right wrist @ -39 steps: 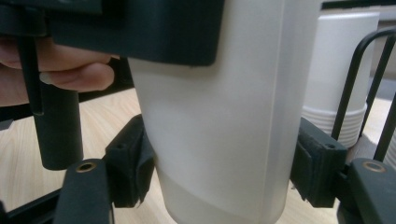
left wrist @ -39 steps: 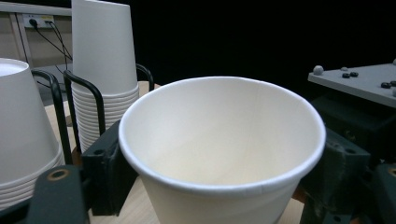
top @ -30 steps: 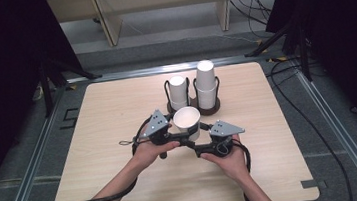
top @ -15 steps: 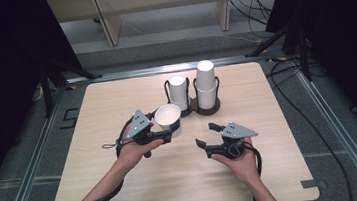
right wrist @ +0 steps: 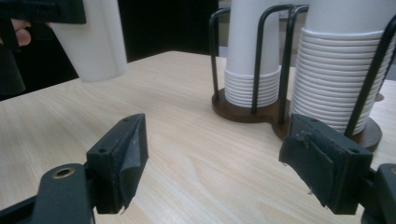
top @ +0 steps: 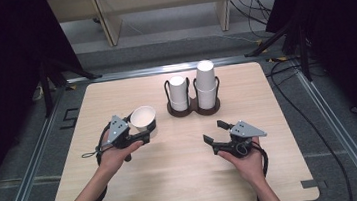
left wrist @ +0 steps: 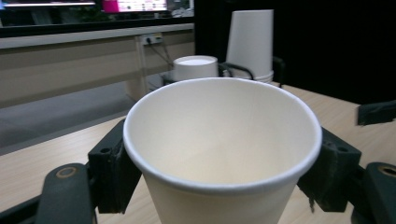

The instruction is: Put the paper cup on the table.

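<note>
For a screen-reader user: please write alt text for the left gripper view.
An upright, empty white paper cup sits clamped between two black fingers. Behind it on the wooden table, a holder carries two stacks of upside-down cups.

Matt paper cup (left wrist: 219, 154), seemingly smooth

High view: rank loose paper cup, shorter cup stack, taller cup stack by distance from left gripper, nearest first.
From the left gripper:
1. Loose paper cup, clamped in its jaws, left of centre.
2. Shorter cup stack, left post of the holder.
3. Taller cup stack, right post, farthest.
</note>
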The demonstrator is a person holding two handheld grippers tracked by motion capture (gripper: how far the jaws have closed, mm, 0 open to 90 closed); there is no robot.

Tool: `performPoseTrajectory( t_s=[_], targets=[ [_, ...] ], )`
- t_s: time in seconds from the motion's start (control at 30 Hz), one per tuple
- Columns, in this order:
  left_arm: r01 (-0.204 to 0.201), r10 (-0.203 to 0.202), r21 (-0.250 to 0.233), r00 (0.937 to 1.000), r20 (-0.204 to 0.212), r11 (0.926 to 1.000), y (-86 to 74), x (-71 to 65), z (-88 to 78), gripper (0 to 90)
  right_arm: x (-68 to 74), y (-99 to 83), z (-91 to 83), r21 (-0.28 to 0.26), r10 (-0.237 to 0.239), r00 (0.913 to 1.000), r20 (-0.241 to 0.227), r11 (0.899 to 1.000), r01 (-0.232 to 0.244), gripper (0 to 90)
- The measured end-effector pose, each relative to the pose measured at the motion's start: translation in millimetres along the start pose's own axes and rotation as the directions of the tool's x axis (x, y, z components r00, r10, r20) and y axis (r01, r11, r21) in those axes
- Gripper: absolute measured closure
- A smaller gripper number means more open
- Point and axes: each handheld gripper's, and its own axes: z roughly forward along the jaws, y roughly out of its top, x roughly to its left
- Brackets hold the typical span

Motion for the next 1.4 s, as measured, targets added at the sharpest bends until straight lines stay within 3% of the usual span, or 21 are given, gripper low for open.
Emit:
performPoseTrajectory(
  t_s=[0.07,0.1,0.2,0.27,0.3,0.33,0.37,0.47,0.6,0.67,0.87,0.9,1.0,1.13,1.17,1.2,1.27,1.3,1.4],
  targets=[
    [0.006,-0.007,-0.011,0.9998,-0.021,0.9999,-5.3,6.1,-2.4,24.0,-1.5,0.0,-1.0,0.001,-0.008,0.9999,0.011,1.000,0.008,21.9],
    [0.011,-0.011,0.013,0.9990,-0.043,0.9999,-7.3,8.0,-5.8,24.0,-0.8,-0.6,-1.3,0.006,0.019,0.9998,0.004,1.000,-0.019,21.9],
    [0.017,-0.015,0.029,0.9965,-0.082,0.9994,-14.2,14.8,-9.8,24.0,-3.5,-0.7,-2.1,0.002,-0.001,0.9997,0.025,1.000,0.001,21.9],
    [0.012,-0.008,0.040,0.9942,-0.107,0.9991,-18.3,18.7,-11.7,24.0,-3.1,0.0,-2.8,0.004,0.015,0.9997,0.020,1.000,-0.015,21.9],
    [0.017,-0.014,0.023,0.9933,-0.114,0.9996,-20.7,20.8,-10.9,24.0,-3.5,-0.1,-2.3,-0.016,0.012,0.9998,0.016,1.000,-0.011,22.0],
    [0.017,-0.011,0.046,0.9906,-0.137,0.9988,-21.5,22.3,-13.1,24.1,-3.1,0.1,-2.5,-0.007,0.030,0.9995,0.007,1.000,-0.030,22.0],
    [0.013,-0.006,0.051,0.9890,-0.148,0.9986,-22.9,24.1,-13.5,24.1,-3.7,0.2,-3.6,-0.009,0.013,0.9995,0.028,1.000,-0.013,22.0],
    [0.020,-0.009,0.054,0.9833,-0.182,0.9984,-27.5,29.4,-13.5,24.1,-5.2,-0.1,-4.0,-0.013,0.001,0.9998,0.022,1.000,-0.001,22.1],
    [0.028,-0.007,0.090,0.9743,-0.225,0.9956,-33.6,35.0,-12.7,24.1,-4.0,-0.4,-3.8,-0.022,0.036,0.9991,0.022,0.999,-0.035,22.2],
    [0.025,0.001,0.105,0.9700,-0.243,0.9942,-36.7,37.1,-12.0,24.1,-5.3,0.5,-5.3,-0.011,0.017,0.9993,0.034,1.000,-0.017,22.2],
    [0.054,-0.019,0.124,0.9617,-0.273,0.9908,-43.9,42.7,-10.2,23.7,-5.6,-0.2,-4.4,-0.026,0.024,0.9993,0.029,0.999,-0.023,22.3],
    [0.055,-0.018,0.129,0.9619,-0.273,0.9902,-44.7,43.6,-9.8,23.5,-3.6,-0.5,-4.9,-0.017,0.050,0.9982,0.034,0.999,-0.049,22.3],
    [0.066,-0.024,0.138,0.9582,-0.285,0.9883,-47.4,45.6,-9.3,23.1,-4.5,-0.1,-6.4,0.011,0.046,0.9980,0.043,0.999,-0.046,22.1],
    [0.080,-0.035,0.143,0.9562,-0.291,0.9865,-50.4,47.4,-8.9,22.6,-6.1,0.0,-6.6,0.001,0.024,0.9985,0.048,1.000,-0.024,22.0],
    [0.081,-0.036,0.144,0.9559,-0.292,0.9863,-50.8,47.5,-8.7,22.5,-7.3,-0.5,-4.7,-0.037,0.014,0.9991,0.039,0.999,-0.013,22.0],
    [0.083,-0.039,0.140,0.9551,-0.294,0.9867,-51.4,47.7,-8.2,22.4,-5.7,-0.4,-5.0,-0.023,0.042,0.9988,0.023,0.999,-0.042,22.0],
    [0.081,-0.038,0.139,0.9561,-0.291,0.9870,-52.9,48.3,-7.9,22.3,-5.5,-0.4,-4.4,-0.021,0.050,0.9987,0.014,0.999,-0.049,22.0],
    [0.085,-0.038,0.146,0.9537,-0.298,0.9856,-53.3,47.6,-8.1,22.3,-4.8,-0.3,-4.3,-0.018,0.052,0.9984,0.023,0.999,-0.051,21.9],
    [0.083,-0.038,0.145,0.9553,-0.293,0.9859,-55.6,47.7,-7.5,22.0,-5.8,0.2,-4.5,-0.025,0.025,0.9991,0.033,0.999,-0.024,21.8]
  ],
)
